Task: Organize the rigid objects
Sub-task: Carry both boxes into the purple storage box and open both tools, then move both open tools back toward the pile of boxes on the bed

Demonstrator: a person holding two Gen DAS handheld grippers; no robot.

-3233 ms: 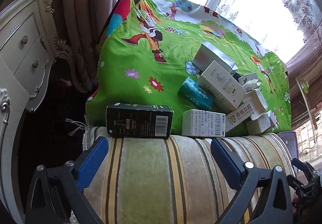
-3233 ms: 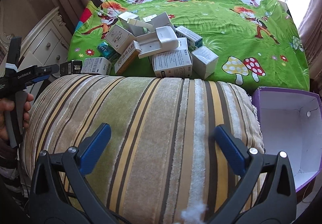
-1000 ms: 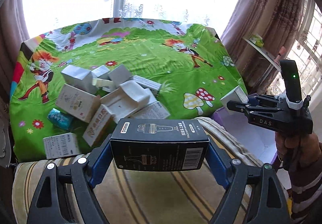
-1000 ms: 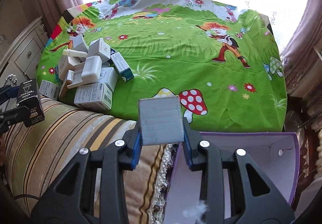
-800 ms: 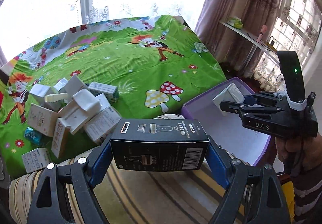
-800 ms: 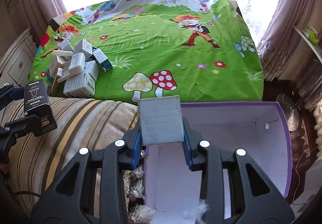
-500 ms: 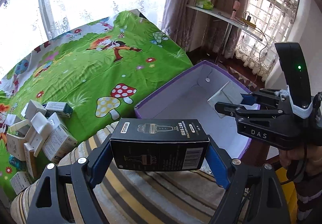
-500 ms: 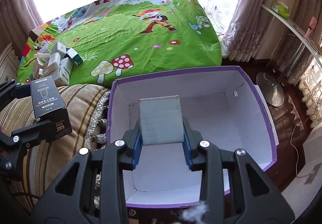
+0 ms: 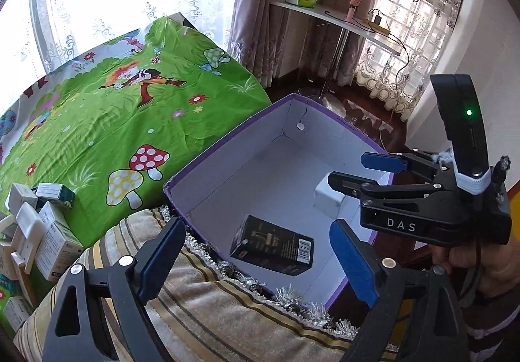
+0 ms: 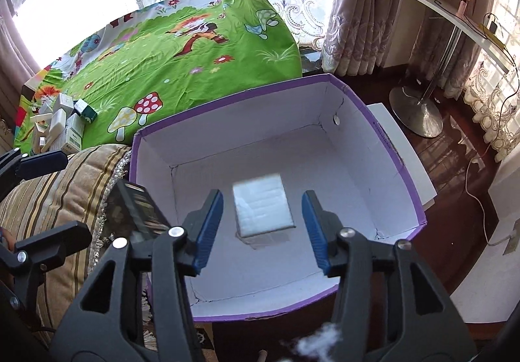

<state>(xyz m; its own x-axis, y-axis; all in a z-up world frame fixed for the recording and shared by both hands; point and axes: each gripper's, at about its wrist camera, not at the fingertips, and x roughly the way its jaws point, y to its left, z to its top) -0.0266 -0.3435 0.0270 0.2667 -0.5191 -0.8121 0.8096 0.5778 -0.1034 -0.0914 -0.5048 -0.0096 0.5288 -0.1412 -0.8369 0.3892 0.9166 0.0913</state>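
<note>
A purple box with a white inside [image 9: 227,141] [image 10: 383,134] stands beside the bed. My left gripper [image 9: 256,253] is open above its near edge; a black carton [image 9: 273,245] lies in the box below it, and shows blurred at the box's left wall in the right wrist view [image 10: 136,212]. My right gripper [image 10: 262,225] is open over the box; a white carton [image 10: 262,211] lies on the floor of the box between its fingers, also seen in the left wrist view [image 9: 326,196]. The right gripper [image 9: 354,172] shows there too.
A pile of small cartons [image 9: 35,225] [image 10: 61,124] lies on the green cartoon bedsheet [image 9: 113,115]. A striped cushion [image 9: 211,306] lies next to the box. A shelf on a metal stand [image 10: 419,111] and curtains are beyond the box.
Both grippers opened. The black carton left my left gripper and the white carton left my right gripper; both now lie in the purple box.
</note>
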